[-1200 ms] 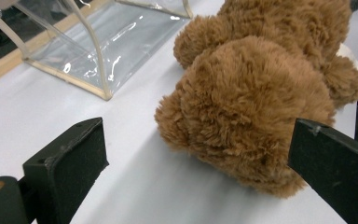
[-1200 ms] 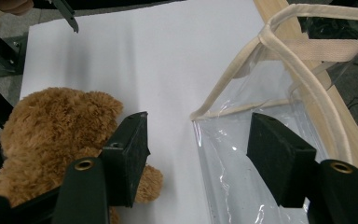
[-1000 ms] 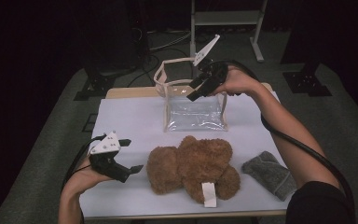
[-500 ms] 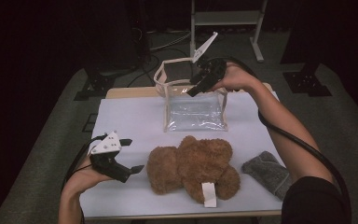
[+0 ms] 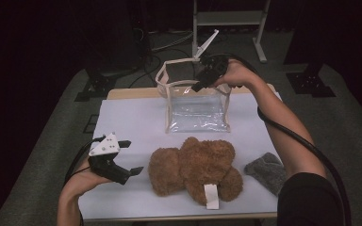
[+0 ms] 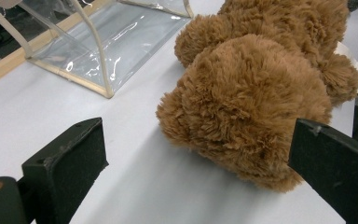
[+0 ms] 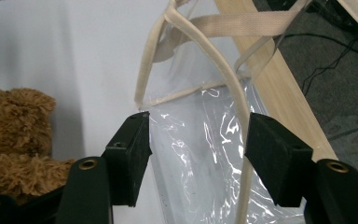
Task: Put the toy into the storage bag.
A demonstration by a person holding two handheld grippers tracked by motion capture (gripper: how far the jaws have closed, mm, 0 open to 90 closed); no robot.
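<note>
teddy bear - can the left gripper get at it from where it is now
Probably yes. The left gripper sits just left of the teddy bear, jaws open and facing the bear's near end, with bare white table between them and nothing in the way.

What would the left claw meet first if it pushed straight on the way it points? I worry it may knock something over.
Most likely the brown teddy bear: it lies just ahead of the open left claw, between the lines of its two jaws. The clear bag stands farther off to one side.
</note>
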